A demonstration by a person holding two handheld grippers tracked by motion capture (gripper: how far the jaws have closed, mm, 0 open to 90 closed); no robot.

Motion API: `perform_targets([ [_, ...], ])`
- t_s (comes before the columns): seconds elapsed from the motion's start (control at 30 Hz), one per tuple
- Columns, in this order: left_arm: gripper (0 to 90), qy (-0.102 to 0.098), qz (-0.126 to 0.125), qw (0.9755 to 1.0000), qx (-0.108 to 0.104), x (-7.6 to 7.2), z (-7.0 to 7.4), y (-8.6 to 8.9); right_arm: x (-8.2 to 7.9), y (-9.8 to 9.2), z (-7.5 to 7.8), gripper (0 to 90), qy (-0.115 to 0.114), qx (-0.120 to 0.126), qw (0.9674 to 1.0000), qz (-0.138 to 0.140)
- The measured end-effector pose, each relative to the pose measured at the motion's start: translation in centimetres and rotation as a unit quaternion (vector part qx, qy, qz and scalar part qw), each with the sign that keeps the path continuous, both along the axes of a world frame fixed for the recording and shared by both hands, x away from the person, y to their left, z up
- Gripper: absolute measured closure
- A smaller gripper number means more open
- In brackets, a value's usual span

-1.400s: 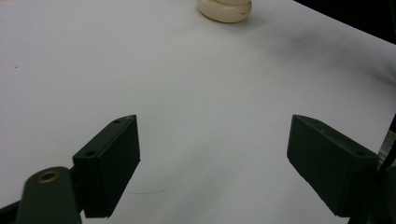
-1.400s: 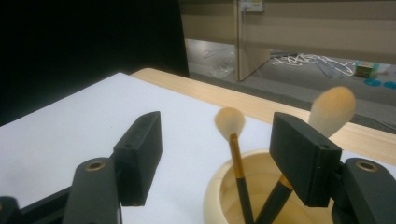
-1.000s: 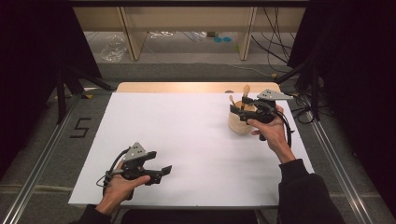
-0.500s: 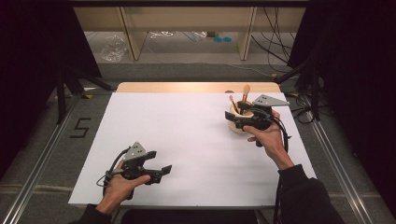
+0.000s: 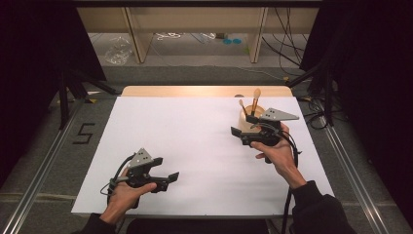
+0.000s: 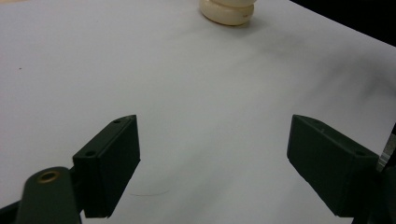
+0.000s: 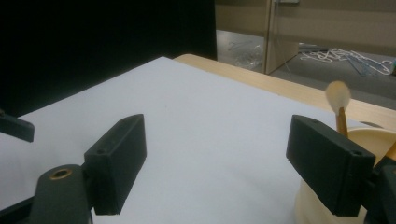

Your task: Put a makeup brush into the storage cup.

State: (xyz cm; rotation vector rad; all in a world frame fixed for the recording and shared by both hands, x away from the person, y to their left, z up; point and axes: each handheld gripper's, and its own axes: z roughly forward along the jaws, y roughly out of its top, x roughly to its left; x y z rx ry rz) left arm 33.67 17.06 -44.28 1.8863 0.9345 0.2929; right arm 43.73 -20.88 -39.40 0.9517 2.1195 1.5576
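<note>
A cream cup [image 5: 245, 118] stands at the far right of the white sheet [image 5: 195, 136], holding a round-headed wooden brush [image 5: 256, 92] and a thinner stick [image 5: 242, 103]. My right gripper [image 5: 238, 136] is open just in front of the cup, pointing left, with nothing between its fingers. In the right gripper view the cup [image 7: 376, 136] and the brush head [image 7: 337, 95] sit behind the right jaw, and that gripper [image 7: 215, 163] frames bare sheet. My left gripper [image 5: 168, 180] rests open near the front left. In the left gripper view the gripper [image 6: 212, 163] is open and the cup's base [image 6: 227, 10] lies far ahead.
The sheet covers a wooden table whose bare far edge [image 5: 195, 91] shows. Metal rails [image 5: 44, 165] run along both sides on the floor. Cables [image 5: 316, 112] and black stands sit beyond the right edge, and shelving legs [image 5: 136, 44] stand behind the table.
My right gripper has drawn back from over the cup toward the near side and turned to point left. The left gripper has stayed still.
</note>
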Motion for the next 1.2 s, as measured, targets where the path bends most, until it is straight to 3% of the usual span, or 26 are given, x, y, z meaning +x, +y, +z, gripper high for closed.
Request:
perform_targets([
  [0.93,16.9,-0.002,-0.001,1.0,0.006,-0.1,0.1,0.1,-4.5,1.3,-2.6,20.4,0.019,-0.013,0.9989,0.041],
  [1.2,16.9,-0.004,-0.001,1.0,0.003,-0.2,0.0,0.1,-5.4,1.2,-2.9,20.0,0.021,-0.019,0.9988,0.041],
])
